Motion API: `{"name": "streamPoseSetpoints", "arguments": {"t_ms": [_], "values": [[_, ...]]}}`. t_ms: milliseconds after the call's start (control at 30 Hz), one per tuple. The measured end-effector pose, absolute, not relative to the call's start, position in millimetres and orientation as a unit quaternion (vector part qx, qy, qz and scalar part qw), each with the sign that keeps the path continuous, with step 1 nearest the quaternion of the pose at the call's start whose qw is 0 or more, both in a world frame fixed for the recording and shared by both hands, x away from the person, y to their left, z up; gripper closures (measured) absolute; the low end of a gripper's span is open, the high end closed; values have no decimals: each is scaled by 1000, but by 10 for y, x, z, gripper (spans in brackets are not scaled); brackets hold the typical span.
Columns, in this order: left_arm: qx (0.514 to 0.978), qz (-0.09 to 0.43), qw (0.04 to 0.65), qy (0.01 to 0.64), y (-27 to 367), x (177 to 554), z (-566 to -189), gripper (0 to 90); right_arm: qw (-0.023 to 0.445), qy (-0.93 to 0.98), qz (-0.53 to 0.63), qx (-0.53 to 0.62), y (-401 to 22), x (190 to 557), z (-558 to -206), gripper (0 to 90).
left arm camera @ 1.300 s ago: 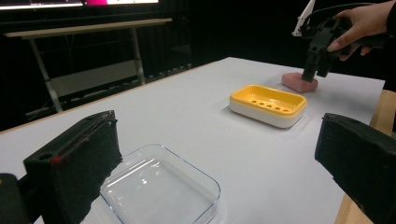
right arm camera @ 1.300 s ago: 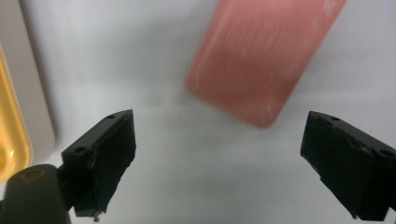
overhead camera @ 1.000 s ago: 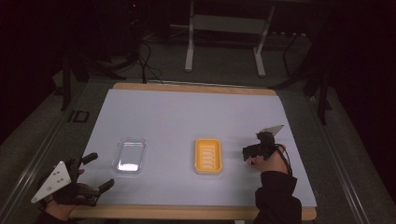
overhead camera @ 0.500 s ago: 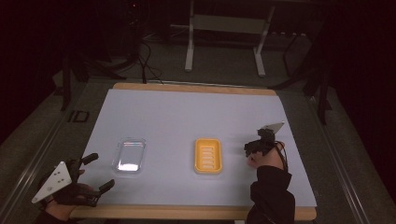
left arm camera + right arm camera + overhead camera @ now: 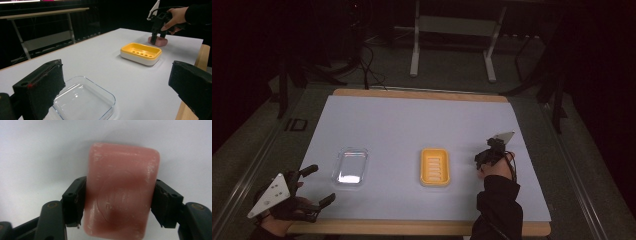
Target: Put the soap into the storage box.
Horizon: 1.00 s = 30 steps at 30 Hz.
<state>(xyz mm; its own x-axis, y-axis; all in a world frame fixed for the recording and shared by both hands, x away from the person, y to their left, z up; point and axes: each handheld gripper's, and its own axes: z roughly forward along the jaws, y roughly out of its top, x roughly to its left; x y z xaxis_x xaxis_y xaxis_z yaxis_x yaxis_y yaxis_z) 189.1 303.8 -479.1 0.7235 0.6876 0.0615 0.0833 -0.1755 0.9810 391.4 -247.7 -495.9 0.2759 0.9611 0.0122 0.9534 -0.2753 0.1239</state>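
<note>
A pink soap bar (image 5: 122, 192) lies on the white table, and my right gripper (image 5: 120, 202) points down on it with a jaw pressed to each long side. In the left gripper view the soap bar (image 5: 163, 43) rests on the table under the right gripper (image 5: 157, 38), just beyond the yellow soap dish (image 5: 141, 53). In the high view the right gripper (image 5: 482, 161) is right of the yellow soap dish (image 5: 435, 167). My left gripper (image 5: 321, 184) stands open at the table's front left corner, near a clear dish (image 5: 350, 166). The left gripper (image 5: 117, 75) holds nothing.
The white table top (image 5: 412, 125) has a wooden rim at front and back. The clear dish (image 5: 82, 100) lies close in front of the left jaws. A metal stand (image 5: 452, 45) and cables stand on the dark floor beyond the far edge.
The right hand and its gripper have shifted slightly away and to the right over the soap bar. The left gripper has stayed where it was.
</note>
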Motion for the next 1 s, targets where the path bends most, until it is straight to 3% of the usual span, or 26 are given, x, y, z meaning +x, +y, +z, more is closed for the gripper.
{"name": "streamPoseSetpoints", "arguments": {"t_ms": [467, 1000], "values": [[722, 259, 583, 267, 3038, 1894, -4791, 4, 74, 638, 26, 766, -2429, 3886, -4942, 372], [724, 257, 581, 267, 3030, 1895, -4795, 4, 62, 695, 29, 716, -2227, 3857, -4718, 372]]}}
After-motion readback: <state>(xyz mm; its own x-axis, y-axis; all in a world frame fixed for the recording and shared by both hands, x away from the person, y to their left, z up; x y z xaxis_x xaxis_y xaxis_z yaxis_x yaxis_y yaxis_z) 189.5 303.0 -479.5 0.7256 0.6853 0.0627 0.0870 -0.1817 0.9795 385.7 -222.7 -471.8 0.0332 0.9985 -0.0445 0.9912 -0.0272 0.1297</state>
